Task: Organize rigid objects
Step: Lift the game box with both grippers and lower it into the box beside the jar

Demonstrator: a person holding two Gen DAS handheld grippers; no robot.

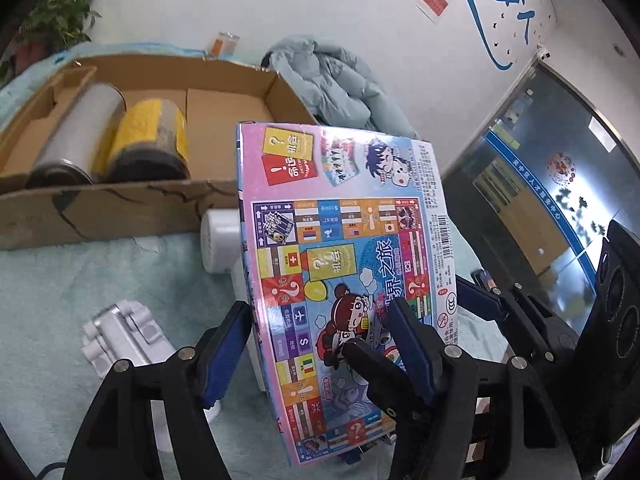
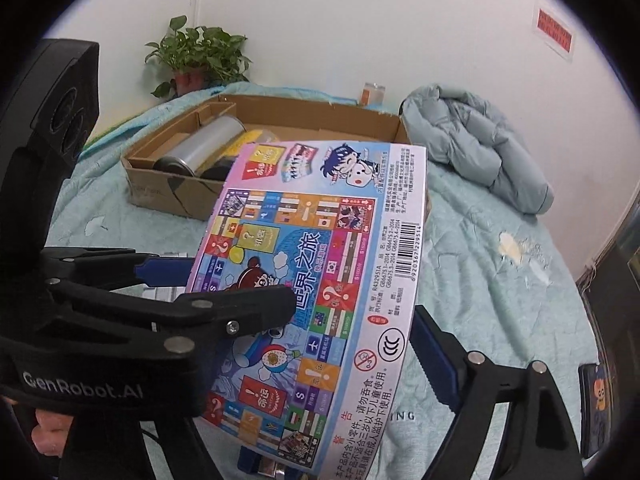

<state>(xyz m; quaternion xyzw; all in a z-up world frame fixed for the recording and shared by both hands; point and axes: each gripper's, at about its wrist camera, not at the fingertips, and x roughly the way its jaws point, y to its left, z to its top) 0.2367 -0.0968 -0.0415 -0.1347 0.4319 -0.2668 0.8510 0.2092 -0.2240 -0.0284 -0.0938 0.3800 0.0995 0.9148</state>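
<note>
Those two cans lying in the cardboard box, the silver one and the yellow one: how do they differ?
The silver can is longer and looks slimmer; the yellow can is shorter and stubbier. The silver can has a plain, smooth metallic side, while the yellow can wears a bright wrapper with a grey, worn-looking band. The silver can lies nearer the box's divided end, the yellow can toward its open middle. Both lie on their sides, next to each other, dark ends facing the cardboard box's front wall.

Open right half of cardboard box (image 1: 224, 108); left half filled by two canisters (image 1: 108, 136). Blocked ahead by raised board game box (image 1: 344, 264). Bare blue bedspread (image 2: 500, 300) right; jacket (image 2: 476, 144) behind.
</note>
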